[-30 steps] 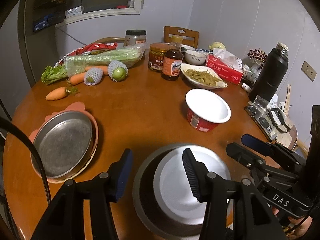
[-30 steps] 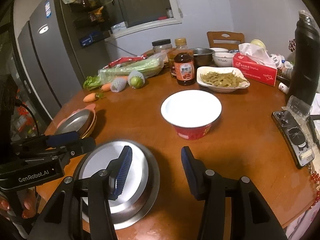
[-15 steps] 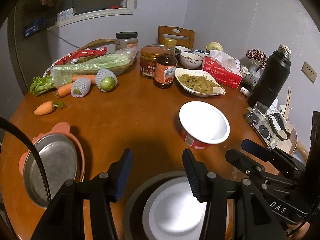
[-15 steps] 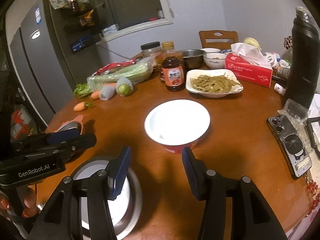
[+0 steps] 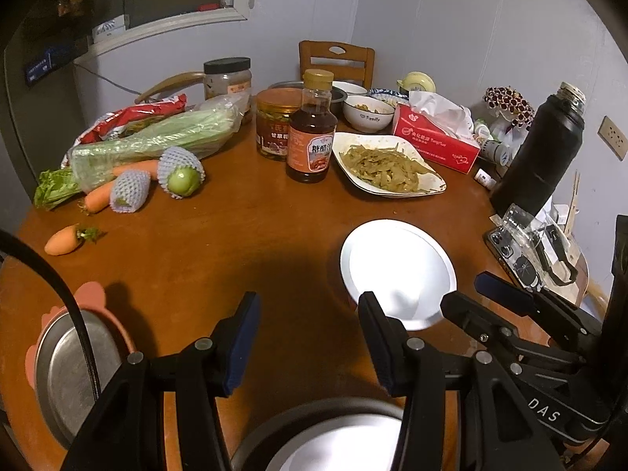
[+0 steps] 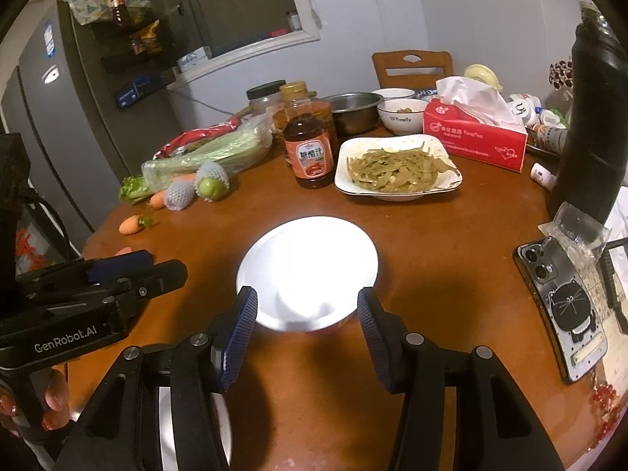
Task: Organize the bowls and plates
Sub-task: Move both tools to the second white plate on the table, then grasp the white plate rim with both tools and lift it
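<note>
- A round wooden table (image 6: 451,235) crowded with food: the right gripper (image 6: 306,314) hangs over a white bowl (image 6: 310,271) near the table's middle, its jaws parted and empty, the bowl's near rim showing between the two blue pads (image 6: 241,325) with no contact visible.
- The left gripper (image 5: 308,337) is likewise released, gripping nothing; bare wood lies between its fingers, and the bowl (image 5: 396,271) sits just right of them.
- Behind the bowl stand a sauce bottle (image 6: 310,149), a dish of greens (image 6: 396,168) and a red tissue box (image 6: 475,137); carrots (image 6: 133,224) and celery (image 6: 212,149) lie to the left (two fruits wear foam nets).
- A black flask (image 6: 588,125) and a phone (image 6: 561,302) crowd the right edge.
- Only the left view shows the metal plate on a pink dish (image 5: 66,369) at the left edge, and most of a steel bowl (image 5: 329,435) under the fingers.
- Only the right view shows the grey fridge (image 6: 59,117) and the hand (image 6: 55,396) holding the left gripper's body.
</note>
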`<control>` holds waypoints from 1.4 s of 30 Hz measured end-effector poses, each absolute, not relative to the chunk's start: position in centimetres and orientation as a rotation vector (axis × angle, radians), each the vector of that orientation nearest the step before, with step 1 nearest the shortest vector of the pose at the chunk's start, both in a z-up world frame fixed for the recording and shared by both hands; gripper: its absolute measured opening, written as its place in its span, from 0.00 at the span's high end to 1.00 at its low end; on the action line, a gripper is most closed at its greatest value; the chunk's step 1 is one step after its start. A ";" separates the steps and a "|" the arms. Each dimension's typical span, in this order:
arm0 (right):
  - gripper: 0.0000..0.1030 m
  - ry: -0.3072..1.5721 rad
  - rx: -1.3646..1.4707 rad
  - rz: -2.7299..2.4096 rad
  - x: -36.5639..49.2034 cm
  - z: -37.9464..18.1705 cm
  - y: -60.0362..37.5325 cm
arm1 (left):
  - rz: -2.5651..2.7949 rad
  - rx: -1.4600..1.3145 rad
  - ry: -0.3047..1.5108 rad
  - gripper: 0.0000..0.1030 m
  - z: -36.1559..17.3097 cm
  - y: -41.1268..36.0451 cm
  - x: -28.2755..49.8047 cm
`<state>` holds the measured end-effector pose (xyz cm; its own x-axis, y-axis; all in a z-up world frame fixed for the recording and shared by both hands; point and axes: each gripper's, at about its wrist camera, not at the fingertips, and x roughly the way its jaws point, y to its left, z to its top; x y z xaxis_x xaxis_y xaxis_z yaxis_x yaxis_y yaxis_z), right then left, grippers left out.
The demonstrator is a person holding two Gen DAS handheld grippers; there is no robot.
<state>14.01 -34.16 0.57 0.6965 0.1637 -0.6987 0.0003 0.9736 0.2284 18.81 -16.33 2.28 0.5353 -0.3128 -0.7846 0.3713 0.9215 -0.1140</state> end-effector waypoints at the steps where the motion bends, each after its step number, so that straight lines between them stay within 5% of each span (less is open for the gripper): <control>1: 0.47 0.799 0.220 0.091 14.3 0.5 -34.3 | -0.408 0.070 0.924 0.50 2.2 -16.5 19.1; 34: 0.47 0.913 0.307 0.122 18.4 -3.8 -36.6 | -0.449 0.071 1.047 0.50 -1.8 -19.6 22.7; 42: 0.62 0.910 0.276 0.144 18.4 -3.9 -35.8 | -0.473 0.051 1.089 0.56 -2.6 -19.4 22.9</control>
